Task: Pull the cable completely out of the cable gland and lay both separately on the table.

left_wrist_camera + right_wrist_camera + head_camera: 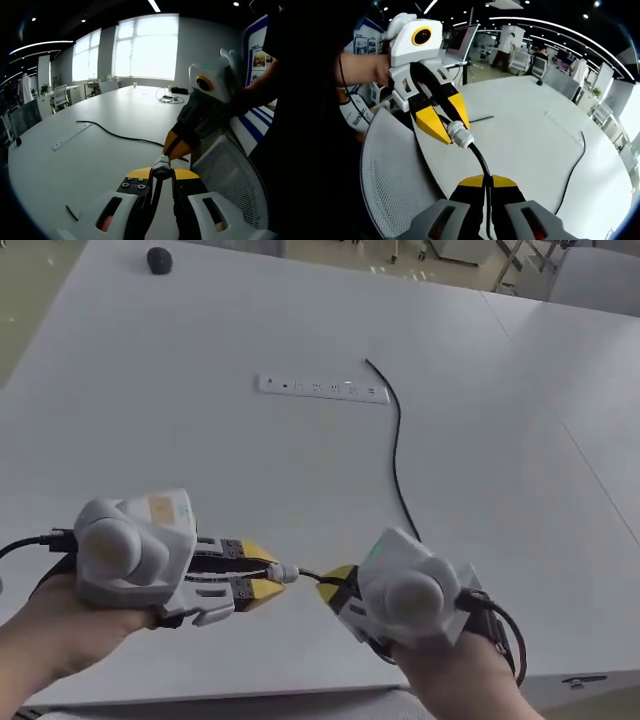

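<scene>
**Left hand** [50,630]: lower left of the head view, wrapped around the grey housing of the left tool.

**Left claw** [268,576]: yellow-tipped and held just above the near edge of the bench [200,450]. The jaws are clamped on the cable gland [284,573], which is gripped at the very tips and projects to the right. In the left gripper view the gland is seen seated between the two yellow tips, with a black strand passing back down between the jaws.

**Cable gland**: pale grey and ribbed, held clear of the bench between the two claws. The cable is threaded through it.

**Cable** [308,577]: thin and black. A short length is spanned from the gland's mouth to the right claw. In the right gripper view it is seen curving down from the gland into the right jaws.

**Right claw** [336,585]: yellow-tipped, with the jaws pressed together on the cable. It is near the gland, and its tips are apart from those of the left claw.

**Right hand** [450,675]: lower centre-right, around the right tool's housing.

**Bench items, head view:**
- A small dark object [159,259] is at the far left.
- A white power strip [322,389] lies flat at the middle.
- A black cord [396,455] is run from the strip's right end toward the near edge and is lost behind the right housing.

**Mesh chair back** [385,185]: noted below the bench edge in the right gripper view.
</scene>
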Available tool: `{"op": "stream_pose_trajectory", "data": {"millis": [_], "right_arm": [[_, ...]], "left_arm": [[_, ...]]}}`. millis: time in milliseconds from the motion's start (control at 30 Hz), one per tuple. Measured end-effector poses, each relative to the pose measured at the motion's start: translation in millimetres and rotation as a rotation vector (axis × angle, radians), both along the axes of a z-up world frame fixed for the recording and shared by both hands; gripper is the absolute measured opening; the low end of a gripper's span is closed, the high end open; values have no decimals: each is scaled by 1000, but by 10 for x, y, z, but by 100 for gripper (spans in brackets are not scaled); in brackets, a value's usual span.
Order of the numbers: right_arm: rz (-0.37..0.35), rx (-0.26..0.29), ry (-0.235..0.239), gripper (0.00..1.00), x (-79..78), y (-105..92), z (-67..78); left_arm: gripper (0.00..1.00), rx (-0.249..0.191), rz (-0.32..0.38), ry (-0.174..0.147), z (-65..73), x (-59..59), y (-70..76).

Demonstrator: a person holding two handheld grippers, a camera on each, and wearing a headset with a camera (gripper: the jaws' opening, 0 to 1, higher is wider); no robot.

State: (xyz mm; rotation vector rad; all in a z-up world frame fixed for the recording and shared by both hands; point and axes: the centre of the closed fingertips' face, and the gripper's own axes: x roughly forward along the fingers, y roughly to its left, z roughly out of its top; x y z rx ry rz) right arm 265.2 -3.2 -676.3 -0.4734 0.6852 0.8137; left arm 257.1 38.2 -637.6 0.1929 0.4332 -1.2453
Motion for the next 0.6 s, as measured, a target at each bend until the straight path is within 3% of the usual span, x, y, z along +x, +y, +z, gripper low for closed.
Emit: {"op": "stream_pose_trajectory", "data": {"millis": [300,600], "right_arm": [[-36,15,29,0,-13,-73,-71],[12,-7,-26,0,2,-55,-26]], "left_arm": [[15,2,-1,5,-12,-20,-12],[15,6,11,10,-34,13,31]]}}
